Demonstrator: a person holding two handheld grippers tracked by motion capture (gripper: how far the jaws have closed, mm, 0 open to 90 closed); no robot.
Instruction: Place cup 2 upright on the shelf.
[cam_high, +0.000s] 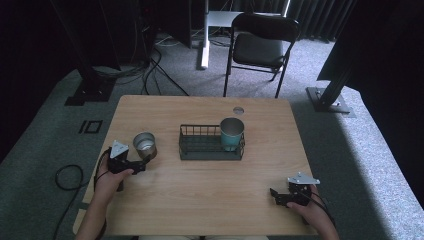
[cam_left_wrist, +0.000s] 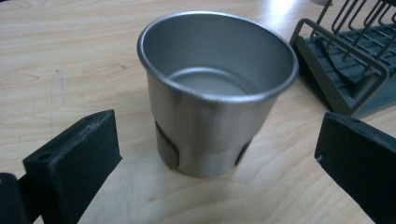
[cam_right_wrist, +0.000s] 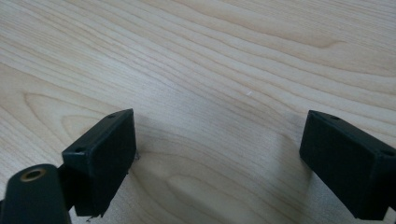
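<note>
The steel cup (cam_left_wrist: 217, 88) stands upright near the desk's (cam_high: 210, 200) left edge, between the spread jaws of the left gripper (cam_left_wrist: 217, 158), untouched; its base is partly masked by dark reflections. The wire rack (cam_high: 200, 147) is cut off at the left gripper view's right border. It holds a teal cup (cam_high: 232, 133). The right gripper (cam_right_wrist: 217, 149), jaws apart and empty, hovers near the front right corner.

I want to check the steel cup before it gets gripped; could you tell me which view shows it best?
The left gripper view: the steel cup stands upright, close, between open jaws. The high view shows it small, by the left hand-held gripper.
</note>
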